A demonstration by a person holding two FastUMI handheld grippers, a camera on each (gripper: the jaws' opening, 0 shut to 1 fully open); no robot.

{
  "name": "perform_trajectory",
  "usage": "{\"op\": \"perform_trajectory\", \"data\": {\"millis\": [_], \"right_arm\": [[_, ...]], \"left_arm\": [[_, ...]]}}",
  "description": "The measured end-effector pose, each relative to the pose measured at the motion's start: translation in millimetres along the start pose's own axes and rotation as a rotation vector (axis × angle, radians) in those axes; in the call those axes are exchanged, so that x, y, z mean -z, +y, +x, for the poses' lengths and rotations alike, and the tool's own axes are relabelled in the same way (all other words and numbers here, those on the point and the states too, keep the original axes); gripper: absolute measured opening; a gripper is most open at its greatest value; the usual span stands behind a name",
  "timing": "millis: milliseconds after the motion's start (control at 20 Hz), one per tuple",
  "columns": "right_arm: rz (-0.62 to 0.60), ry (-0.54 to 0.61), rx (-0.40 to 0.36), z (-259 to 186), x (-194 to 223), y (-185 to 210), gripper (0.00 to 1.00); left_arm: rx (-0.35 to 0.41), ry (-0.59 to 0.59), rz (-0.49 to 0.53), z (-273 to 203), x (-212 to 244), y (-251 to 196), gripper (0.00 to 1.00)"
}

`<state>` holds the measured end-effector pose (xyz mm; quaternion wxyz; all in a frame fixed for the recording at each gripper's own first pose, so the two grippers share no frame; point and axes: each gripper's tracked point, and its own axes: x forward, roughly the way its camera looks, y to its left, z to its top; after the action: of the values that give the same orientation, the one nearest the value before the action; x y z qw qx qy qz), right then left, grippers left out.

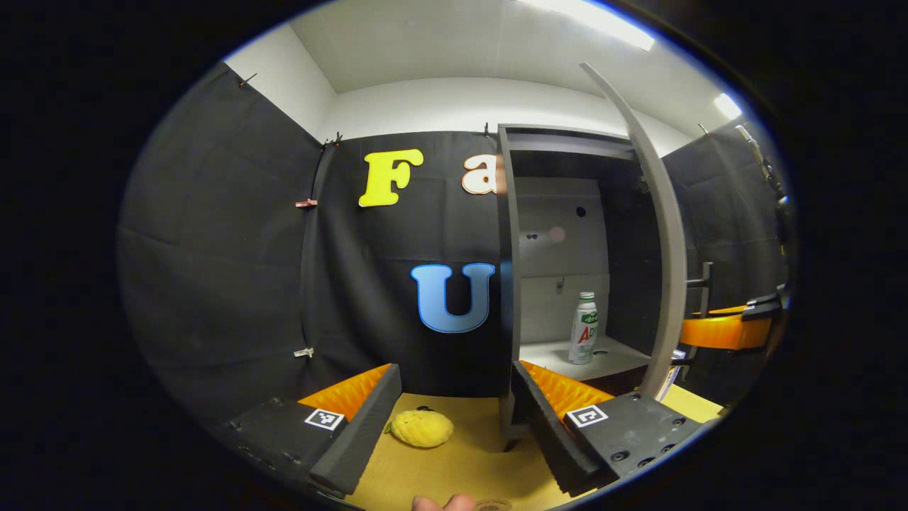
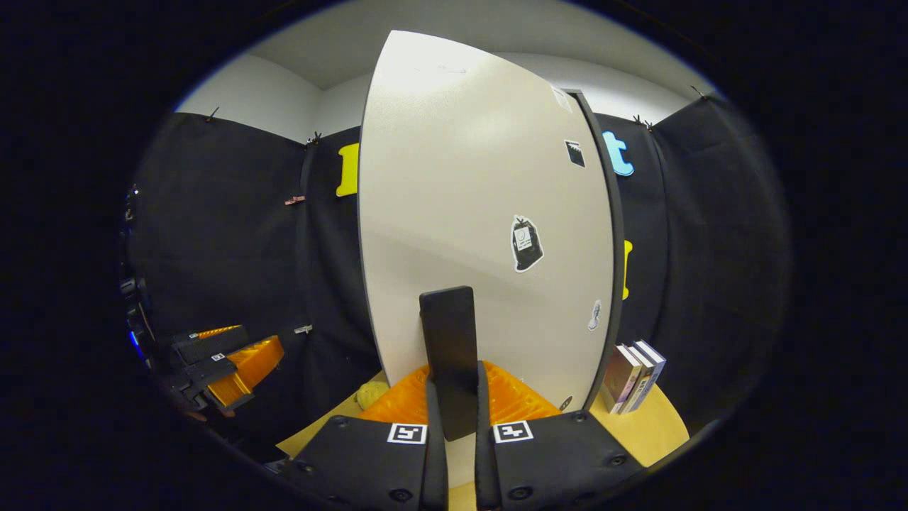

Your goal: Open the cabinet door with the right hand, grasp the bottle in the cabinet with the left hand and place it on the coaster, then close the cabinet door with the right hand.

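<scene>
Left gripper [image 1: 457,419] low over the worktop [image 1: 468,454], jaws released and wide apart, nothing between them. Ahead and to the right, cabinet [image 1: 508,284] standing open, door [image 1: 663,234] swung out edge-on. Bottle [image 1: 584,328] upright on the cabinet's lower shelf [image 1: 610,358], near its front, well apart from the left gripper. Yellow lemon-like thing [image 1: 422,428] lying on the worktop between the left fingers, farther off. Rim of a round thing [image 1: 491,504] at the bottom edge, perhaps the coaster; cannot tell for sure. Beyond the door, at the right, the other gripper seen in the left gripper view.

Right gripper [image 2: 454,419] up against the door's pale outer face [image 2: 482,213], jaws clenched on the dark upright handle [image 2: 449,355], one finger on each side of it. Stickers [image 2: 526,243] on the door face. Books [image 2: 633,385] standing on the worktop just right of the door's lower edge, leaning slightly. At the far left of the right gripper view, the left gripper with fingers spread. Part of the yellow thing peeking out low, left of the handle.
</scene>
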<state>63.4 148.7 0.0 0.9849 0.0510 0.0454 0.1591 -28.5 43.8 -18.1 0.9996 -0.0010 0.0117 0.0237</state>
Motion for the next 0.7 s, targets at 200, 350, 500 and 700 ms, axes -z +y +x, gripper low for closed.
{"op": "perform_trajectory", "data": {"millis": [200, 350, 500, 700], "right_arm": [[0.014, -0.010, 0.050, -8.6, -1.4, -14.2, 0.19], [-0.006, -0.020, 0.101, -13.8, -3.8, -27.2, 0.18], [-0.020, -0.023, 0.138, -18.3, -4.4, -40.9, 0.18], [-0.012, 0.022, 0.165, -29.9, 5.5, -51.1, 0.18]], "left_arm": [[0.036, -0.007, -0.002, 8.9, -3.5, -21.6, 0.98], [0.060, -0.012, -0.008, 12.7, -5.4, -36.8, 0.98], [0.078, -0.016, -0.010, 18.3, -8.3, -49.9, 0.98], [0.094, -0.025, -0.004, 19.8, -11.6, -64.6, 0.98]]}}
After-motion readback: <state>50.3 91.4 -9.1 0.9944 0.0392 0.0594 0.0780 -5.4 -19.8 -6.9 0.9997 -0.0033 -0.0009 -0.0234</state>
